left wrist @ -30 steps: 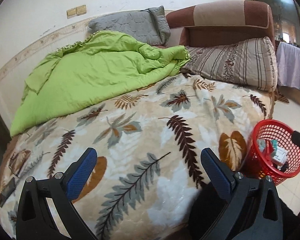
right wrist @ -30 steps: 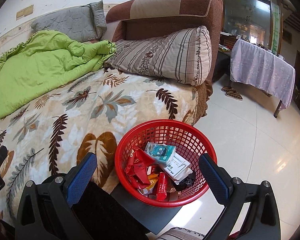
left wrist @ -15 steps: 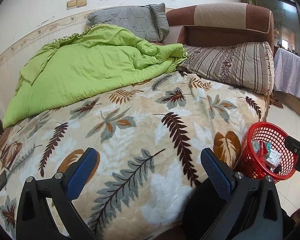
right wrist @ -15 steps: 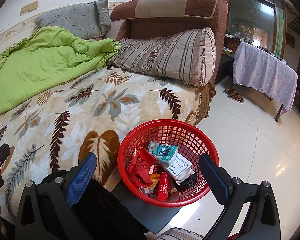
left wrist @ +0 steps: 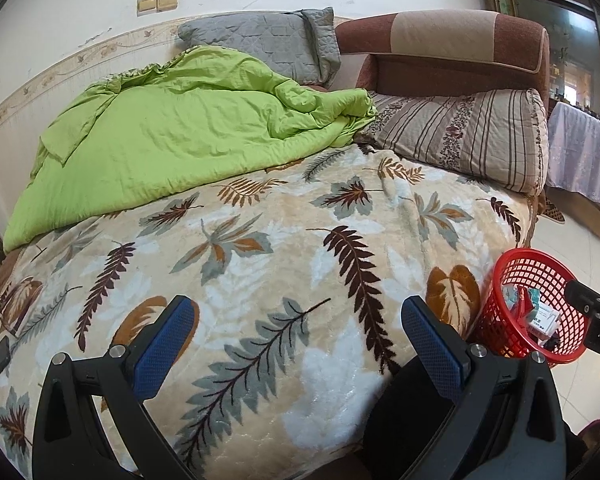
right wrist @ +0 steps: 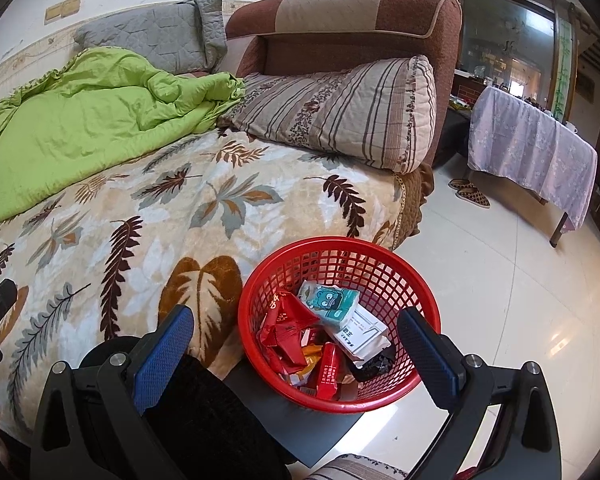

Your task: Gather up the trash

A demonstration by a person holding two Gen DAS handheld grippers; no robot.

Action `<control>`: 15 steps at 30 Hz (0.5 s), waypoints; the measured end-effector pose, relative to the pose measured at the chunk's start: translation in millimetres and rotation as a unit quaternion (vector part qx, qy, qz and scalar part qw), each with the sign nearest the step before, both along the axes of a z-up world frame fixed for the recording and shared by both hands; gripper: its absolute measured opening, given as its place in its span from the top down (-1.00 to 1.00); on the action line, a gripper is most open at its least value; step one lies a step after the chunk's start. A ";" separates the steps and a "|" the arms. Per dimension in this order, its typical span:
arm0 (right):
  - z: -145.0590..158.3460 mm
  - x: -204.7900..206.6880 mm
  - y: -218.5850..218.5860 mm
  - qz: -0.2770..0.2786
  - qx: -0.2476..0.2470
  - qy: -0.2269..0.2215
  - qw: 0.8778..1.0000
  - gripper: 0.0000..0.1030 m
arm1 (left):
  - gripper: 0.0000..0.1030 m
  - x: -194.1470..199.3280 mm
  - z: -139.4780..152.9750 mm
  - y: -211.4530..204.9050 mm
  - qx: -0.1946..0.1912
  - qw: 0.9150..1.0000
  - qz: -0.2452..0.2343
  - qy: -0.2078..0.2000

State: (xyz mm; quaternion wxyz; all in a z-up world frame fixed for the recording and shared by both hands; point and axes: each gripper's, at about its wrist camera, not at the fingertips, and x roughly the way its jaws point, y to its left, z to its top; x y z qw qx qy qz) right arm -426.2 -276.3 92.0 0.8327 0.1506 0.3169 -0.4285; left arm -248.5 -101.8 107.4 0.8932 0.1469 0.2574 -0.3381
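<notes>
A bed (left wrist: 284, 240) with a leaf-print blanket carries a green quilt (left wrist: 172, 132) and a striped pillow (right wrist: 340, 112). Beside it on the floor stands a red basket (right wrist: 380, 256) holding the trash (right wrist: 324, 332): wrappers and packets. The left gripper (left wrist: 296, 332) and right gripper (right wrist: 296, 340) both stand spread apart, empty.

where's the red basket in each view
Left wrist: red basket at the far right edge, beside the bed's corner, partly behind the right gripper.
Right wrist: low centre, trash inside, rim at, ahead of the open fingers.
Shared landmark: striped pillow.
</notes>
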 end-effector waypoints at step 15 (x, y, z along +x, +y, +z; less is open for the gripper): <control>0.0 0.1 0.5 0.000 0.000 0.000 1.000 -1.00 | -0.99 -8.6 3.0 -3.4 -0.005 1.000 -0.007 -0.003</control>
